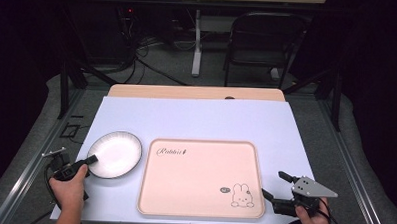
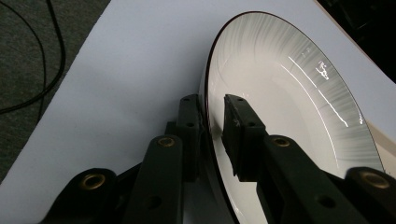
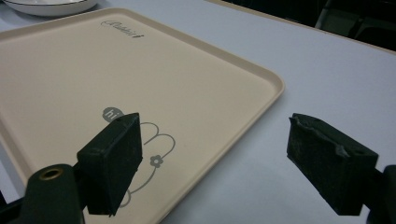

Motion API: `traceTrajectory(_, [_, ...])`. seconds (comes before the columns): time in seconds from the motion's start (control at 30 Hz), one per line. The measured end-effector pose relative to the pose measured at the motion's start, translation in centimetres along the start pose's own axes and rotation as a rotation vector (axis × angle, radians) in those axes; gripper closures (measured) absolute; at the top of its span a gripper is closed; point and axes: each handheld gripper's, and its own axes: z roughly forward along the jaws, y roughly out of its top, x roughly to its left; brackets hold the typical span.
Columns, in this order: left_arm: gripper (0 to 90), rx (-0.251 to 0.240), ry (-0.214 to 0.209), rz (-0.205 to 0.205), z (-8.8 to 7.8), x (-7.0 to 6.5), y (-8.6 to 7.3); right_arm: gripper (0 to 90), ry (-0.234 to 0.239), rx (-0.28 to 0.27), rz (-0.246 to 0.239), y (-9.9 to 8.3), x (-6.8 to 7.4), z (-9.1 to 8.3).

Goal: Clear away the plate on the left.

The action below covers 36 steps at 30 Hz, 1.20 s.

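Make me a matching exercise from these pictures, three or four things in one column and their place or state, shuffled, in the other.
Things:
1. plate
2. tray
3. left gripper
4. right gripper

States:
A. jaws wide apart, nothing between them
B. pink, with a rabbit drawing, at the middle of the table
C. white with a dark rim, left of the tray
D. jaws on either side of the plate's rim

Pairs: 1-C, 2-B, 3-D, 4-A

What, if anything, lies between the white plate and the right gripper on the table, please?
The beige tray lies between the plate and the right gripper; the high view shows it, empty, on the pale mat.
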Motion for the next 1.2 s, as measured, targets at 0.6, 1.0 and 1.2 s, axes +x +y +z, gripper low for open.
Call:
traceTrajectory(0.6, [83.7,-0.026,-0.106,-0.14,0.1,1.5,-0.1,17.4,0.0,0.002,0.0,0.0,0.0,0.0])
traceTrajectory(1.0, [84.2,-0.041,-0.105,-0.144,0.0,1.3,0.0,17.4,0.002,0.004,0.001,0.0,0.0,0.0])
traceTrajectory(1.2, [84.5,-0.062,-0.083,-0.09,-0.3,0.4,0.2,17.4,0.002,0.006,0.002,0.0,0.0,0.0])
